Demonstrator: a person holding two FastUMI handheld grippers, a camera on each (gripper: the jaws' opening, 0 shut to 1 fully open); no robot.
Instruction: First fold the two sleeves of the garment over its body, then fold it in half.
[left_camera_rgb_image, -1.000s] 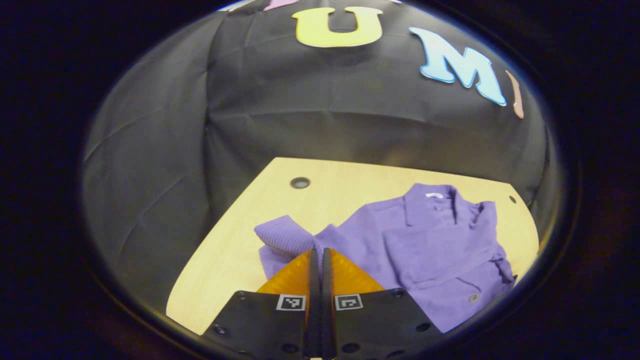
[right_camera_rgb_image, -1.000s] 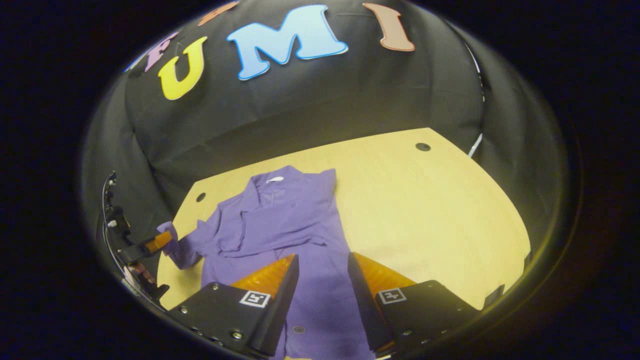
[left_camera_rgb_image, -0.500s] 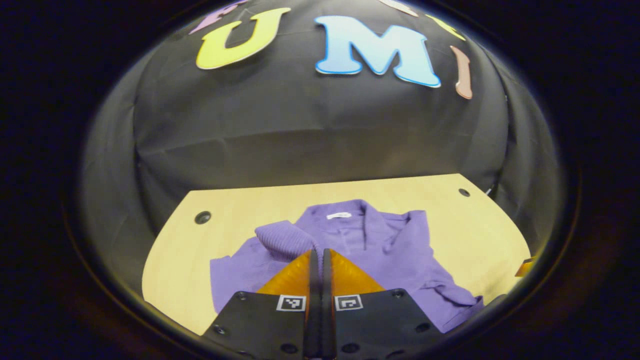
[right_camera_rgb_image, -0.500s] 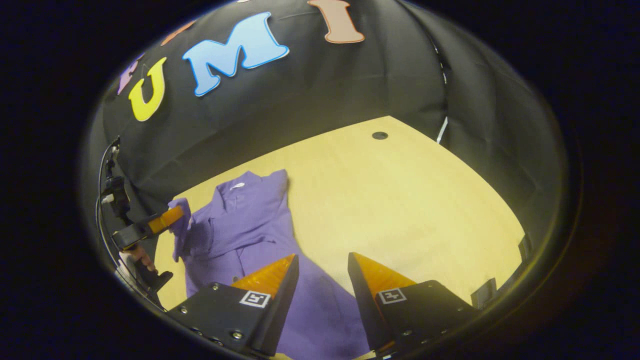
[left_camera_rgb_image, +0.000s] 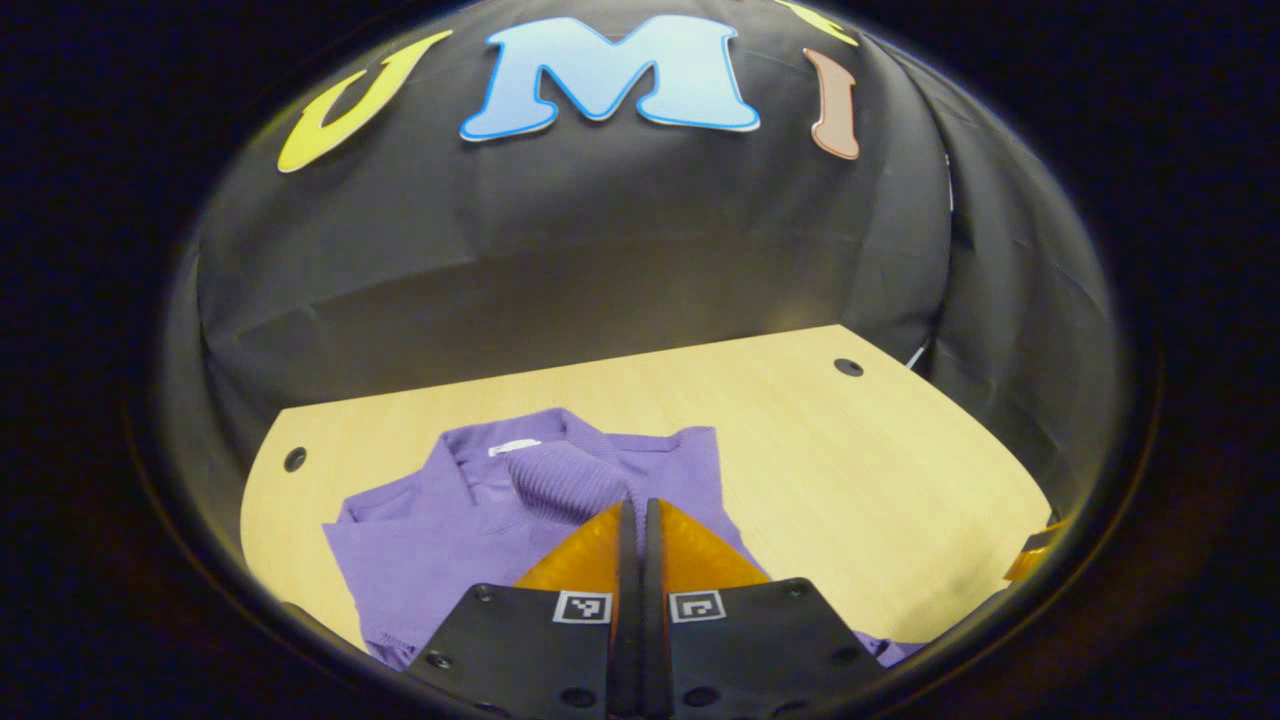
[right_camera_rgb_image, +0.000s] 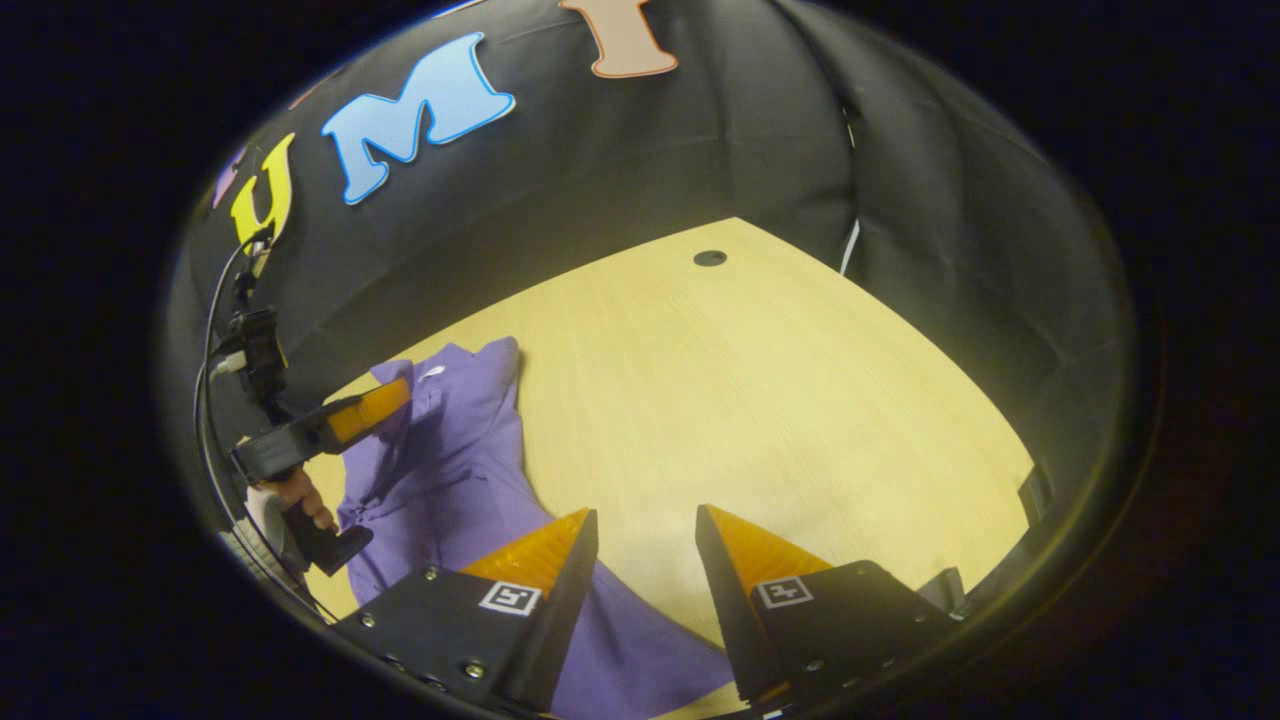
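Two claws and one garment are recorded.

Garment: purple, buttoned, with a collar and a white neck tag. It is laid flat on the bench, toward the left half of the bench as seen in the left gripper view. One sleeve is already laid across the body. In the right gripper view the garment is seen at the left, its lower part running under the near claw.

Cuff: ribbed, purple, the end of the other sleeve. It is held raised over the collar area, just ahead of the left claw's tips.

Left claw: fingers pressed together, the cuff pinched between them. In the right gripper view the same claw is seen at the far left above the garment, held by a hand on its grip, with cables running up from it.

Right claw: fingers spread wide, nothing between them. It is poised above the bench at the garment's lower right edge; one finger overlaps the purple cloth, the other overlaps bare wood.

Bench: light wood, with small dark round holes near its far corners.
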